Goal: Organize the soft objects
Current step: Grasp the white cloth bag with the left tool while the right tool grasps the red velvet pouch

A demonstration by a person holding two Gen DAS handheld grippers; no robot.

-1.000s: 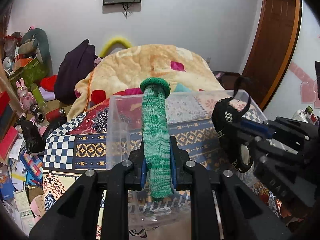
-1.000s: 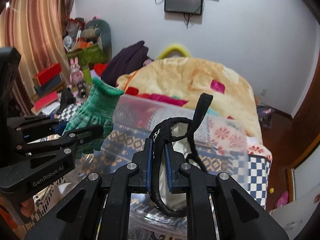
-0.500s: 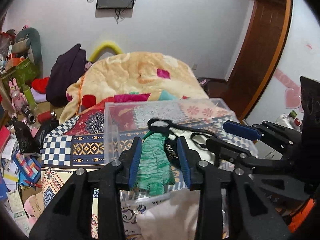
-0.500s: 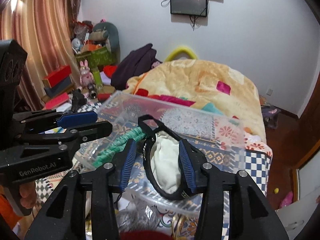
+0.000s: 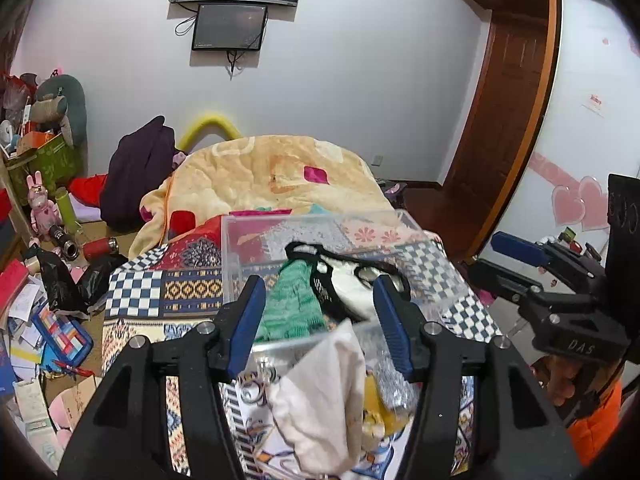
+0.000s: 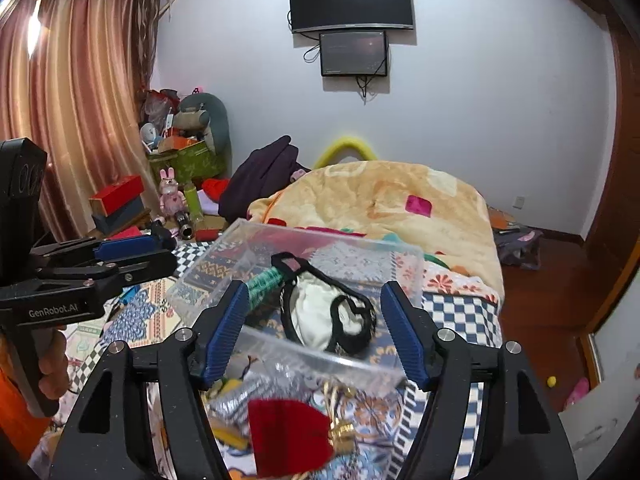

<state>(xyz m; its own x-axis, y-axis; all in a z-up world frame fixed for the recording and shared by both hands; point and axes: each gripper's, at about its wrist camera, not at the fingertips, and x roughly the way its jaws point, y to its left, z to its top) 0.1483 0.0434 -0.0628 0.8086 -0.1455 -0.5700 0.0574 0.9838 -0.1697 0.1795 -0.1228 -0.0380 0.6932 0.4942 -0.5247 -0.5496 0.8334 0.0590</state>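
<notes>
On the bed: a clear bin (image 5: 236, 248) sits on a patterned quilt (image 5: 168, 292), both grippers poised above its near edge.
Hidden, left: floor clutter (image 5: 36, 320) by the bed blurs toward the frame edge; single items are hard to tell apart.
Hidden, centre: the bin's near wall (image 6: 320, 356) blurs what lies behind it, and the left gripper's body cuts off the lower end of a cream cloth (image 5: 320, 396).
Hidden, right: the hand on the right gripper shows only as a sliver under its black body in the left view.
Glove: a green knit glove (image 5: 294, 304) lies inside the bin, at its left side.
Pouch: a black-trimmed white pouch (image 6: 320, 312) lies in the bin just right of the glove, touching it, its strap looped on top.
Outside the bin: the cream cloth, a silver foil bag (image 6: 236, 404) and a red cloth (image 6: 288, 436) lie heaped on the quilt against the near wall.
Behind: a peach blanket (image 5: 272, 172) rises past the bin; a dark garment (image 5: 136, 176) lies to its left.
Left gripper (image 5: 320, 308): jaws spread wide, holding nothing, framing the glove and pouch from above.
Right gripper (image 6: 316, 320): jaws spread wide, holding nothing, over the pouch.
</notes>
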